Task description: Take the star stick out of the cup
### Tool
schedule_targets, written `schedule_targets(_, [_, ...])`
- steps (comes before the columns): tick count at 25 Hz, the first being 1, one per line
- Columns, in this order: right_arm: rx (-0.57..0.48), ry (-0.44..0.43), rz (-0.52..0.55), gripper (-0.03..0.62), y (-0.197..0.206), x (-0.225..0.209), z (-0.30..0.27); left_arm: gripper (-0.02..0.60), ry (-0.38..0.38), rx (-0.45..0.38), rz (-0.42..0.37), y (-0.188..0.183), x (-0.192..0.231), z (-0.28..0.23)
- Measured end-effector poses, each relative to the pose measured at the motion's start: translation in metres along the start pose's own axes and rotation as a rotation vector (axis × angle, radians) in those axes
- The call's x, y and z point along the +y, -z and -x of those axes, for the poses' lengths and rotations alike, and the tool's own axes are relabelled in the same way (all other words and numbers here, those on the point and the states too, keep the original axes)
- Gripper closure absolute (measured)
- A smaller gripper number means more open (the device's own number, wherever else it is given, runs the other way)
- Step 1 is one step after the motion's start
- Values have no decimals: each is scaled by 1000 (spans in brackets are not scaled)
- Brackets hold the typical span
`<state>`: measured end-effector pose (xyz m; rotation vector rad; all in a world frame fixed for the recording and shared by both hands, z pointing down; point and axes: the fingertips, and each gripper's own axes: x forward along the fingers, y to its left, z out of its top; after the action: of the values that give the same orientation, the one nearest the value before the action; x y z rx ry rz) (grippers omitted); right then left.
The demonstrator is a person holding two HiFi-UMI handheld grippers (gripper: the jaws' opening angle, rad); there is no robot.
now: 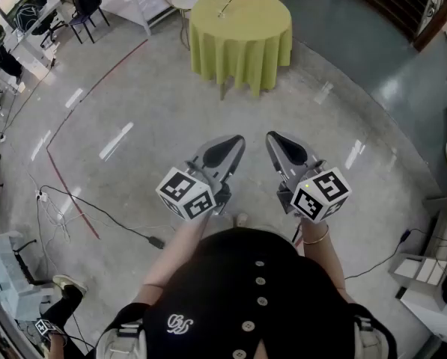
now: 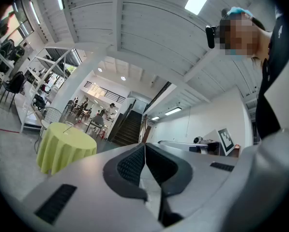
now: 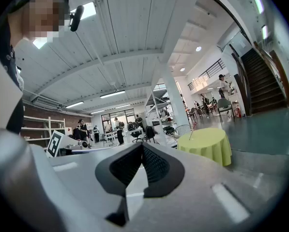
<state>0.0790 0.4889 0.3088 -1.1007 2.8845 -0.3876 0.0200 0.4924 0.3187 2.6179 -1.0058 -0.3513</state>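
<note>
Grey left tongs (image 2: 145,146) and right tongs (image 3: 142,146) meet, empty.

Bright ceiling strip lights (image 3: 113,94), floor glare, strong fisheye edge distortion.

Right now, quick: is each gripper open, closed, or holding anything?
Left gripper: closed, fingers together, holding nothing.
Right gripper: closed, fingers together, holding nothing.

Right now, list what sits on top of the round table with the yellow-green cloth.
A thin star-tipped stick leans up from the yellow-green cloth; the cup holding it is too small to make out. The draped cloth covers the tabletop itself.
</note>
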Motion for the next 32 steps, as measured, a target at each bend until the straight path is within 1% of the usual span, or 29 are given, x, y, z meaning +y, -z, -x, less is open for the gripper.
schedule_targets(7, [3, -12, -3, 592, 0, 1, -4, 566, -4, 12, 9, 4, 1, 0])
schedule_targets(22, [15, -5, -21, 592, 8, -6, -7, 566, 4, 25, 4, 6, 2, -8])
schedule_targets(27, [12, 19, -14, 591, 14, -19, -10, 566, 12, 36, -15, 8, 3, -17])
schedule_targets(32, [-7, 37, 8, 591, 6, -24, -17, 566, 9, 42, -45, 3, 7, -27])
